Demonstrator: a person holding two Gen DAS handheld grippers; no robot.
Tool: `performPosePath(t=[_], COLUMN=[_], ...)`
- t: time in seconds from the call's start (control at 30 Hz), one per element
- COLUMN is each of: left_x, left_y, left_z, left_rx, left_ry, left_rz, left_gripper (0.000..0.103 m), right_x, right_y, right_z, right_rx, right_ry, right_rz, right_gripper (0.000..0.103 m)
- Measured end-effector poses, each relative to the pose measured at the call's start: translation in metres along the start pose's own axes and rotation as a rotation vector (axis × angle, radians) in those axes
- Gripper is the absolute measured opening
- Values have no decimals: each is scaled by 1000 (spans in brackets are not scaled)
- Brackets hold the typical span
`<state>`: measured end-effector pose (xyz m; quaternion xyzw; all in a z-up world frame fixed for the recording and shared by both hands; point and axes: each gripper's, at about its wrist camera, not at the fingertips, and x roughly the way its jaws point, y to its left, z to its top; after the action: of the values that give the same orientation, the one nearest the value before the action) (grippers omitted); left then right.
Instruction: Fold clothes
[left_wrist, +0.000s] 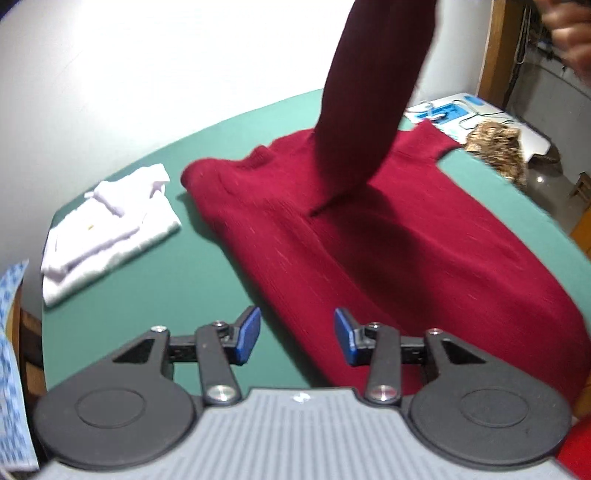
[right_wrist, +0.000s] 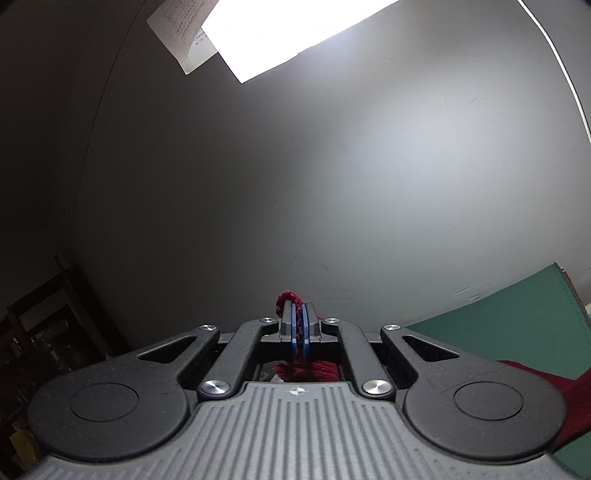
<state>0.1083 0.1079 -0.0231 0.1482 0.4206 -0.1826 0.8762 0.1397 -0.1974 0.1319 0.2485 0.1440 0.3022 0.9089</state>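
The red sweater is spread on the green table with its long axis running away from the left gripper, whose fingers are parted just beside the hem, while one sleeve is held raised, clamped in the right gripper.

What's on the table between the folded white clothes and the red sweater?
Nothing: in the left wrist view only bare green table separates the folded white clothes from the red sweater. The open left gripper hovers nearer the camera.
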Motion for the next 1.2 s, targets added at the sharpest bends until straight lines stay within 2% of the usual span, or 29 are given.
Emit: performPosePath(t=[0.07,0.13,0.33,0.47,0.53,0.73,0.87,1.07,1.2], left_x=[25,48,105,139,152,160,156,154,143], left_y=[9,23,63,69,76,105,107,119,124], left_z=[11,21,56,67,68,64,56,52,42], left_rx=[41,44,-33,-29,-45,-163,-139,-172,-166], left_ry=[-2,18,72,94,104,76,44,32,31], left_rz=[41,55,-49,-35,-46,-174,-214,-259,-294], left_gripper=[46,44,41,45,56,60,59,55,56], right_x=[-2,-4,-10,-19,-23,-36,-40,-39,-33], right_y=[5,9,24,39,47,69,86,111,116], right_z=[-2,-4,-11,-18,-22,-32,-45,-70,-98], right_rx=[-5,-9,-24,-50,-63,-102,-124,-115,-105], right_ry=[-6,-11,-25,-9,-1,23,99,232,369], right_rz=[-14,-28,-61,4,36,134,199,294,284], right_gripper=[3,3,3,3,3,3,3,3,3])
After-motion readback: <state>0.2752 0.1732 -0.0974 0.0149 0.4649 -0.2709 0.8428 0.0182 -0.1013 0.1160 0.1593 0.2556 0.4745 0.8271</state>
